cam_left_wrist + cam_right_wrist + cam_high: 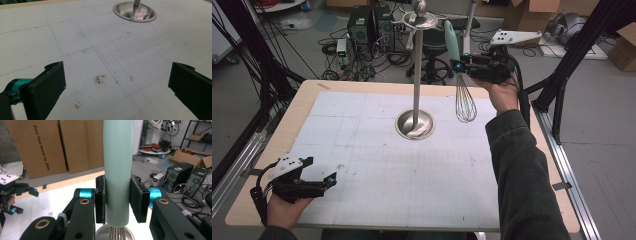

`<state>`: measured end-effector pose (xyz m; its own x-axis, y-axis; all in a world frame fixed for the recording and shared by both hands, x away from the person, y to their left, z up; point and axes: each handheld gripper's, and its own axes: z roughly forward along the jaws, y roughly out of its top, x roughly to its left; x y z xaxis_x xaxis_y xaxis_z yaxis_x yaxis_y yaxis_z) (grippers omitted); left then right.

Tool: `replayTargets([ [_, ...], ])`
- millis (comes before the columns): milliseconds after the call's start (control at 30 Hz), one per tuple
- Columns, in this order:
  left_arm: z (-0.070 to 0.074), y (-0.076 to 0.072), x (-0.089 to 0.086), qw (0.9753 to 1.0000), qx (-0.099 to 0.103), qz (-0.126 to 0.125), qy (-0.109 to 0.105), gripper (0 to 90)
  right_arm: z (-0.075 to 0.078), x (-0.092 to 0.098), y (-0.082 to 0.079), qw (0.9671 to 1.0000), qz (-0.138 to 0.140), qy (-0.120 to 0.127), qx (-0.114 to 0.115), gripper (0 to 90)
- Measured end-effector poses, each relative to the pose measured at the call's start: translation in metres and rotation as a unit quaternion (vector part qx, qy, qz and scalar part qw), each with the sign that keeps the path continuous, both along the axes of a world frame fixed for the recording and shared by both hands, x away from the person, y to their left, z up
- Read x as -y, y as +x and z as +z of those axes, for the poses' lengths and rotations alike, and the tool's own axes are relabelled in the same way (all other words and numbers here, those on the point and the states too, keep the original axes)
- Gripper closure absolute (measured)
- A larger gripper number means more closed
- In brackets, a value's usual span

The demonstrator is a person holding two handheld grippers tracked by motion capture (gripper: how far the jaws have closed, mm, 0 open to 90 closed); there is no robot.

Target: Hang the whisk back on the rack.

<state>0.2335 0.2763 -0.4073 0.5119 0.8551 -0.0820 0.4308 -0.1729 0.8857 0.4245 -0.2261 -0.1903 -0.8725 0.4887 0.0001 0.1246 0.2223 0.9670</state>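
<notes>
We find the whisk (460, 75) right of centre in the high view, hanging upright, wires down, just beside the stand (415, 95), likely so its handle top can meet the stand's upper ring. The right gripper (458, 65) pinches the mint handle, arm raised and extended. The left gripper (319, 177) rests lower left, jaws spread, idle over the table (377, 165).

floor: grey (607, 130) | cardboard boxes (40, 145) | computer towers (369, 25)
</notes>
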Motion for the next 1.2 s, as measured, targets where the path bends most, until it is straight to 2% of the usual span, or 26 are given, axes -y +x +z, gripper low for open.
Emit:
replayTargets([
  [933,0.0,-0.001,0.0,1.0,0.001,0.0,-0.004,1.7,-0.009,-0.021,0.012,0.9999,-0.01,-0.01,-0.009,69.2],
  [1200,0.001,-0.001,-0.001,1.0,0.002,0.0,-0.005,1.7,-0.013,-0.024,0.015,0.9996,-0.012,-0.015,-0.02,68.9],
])
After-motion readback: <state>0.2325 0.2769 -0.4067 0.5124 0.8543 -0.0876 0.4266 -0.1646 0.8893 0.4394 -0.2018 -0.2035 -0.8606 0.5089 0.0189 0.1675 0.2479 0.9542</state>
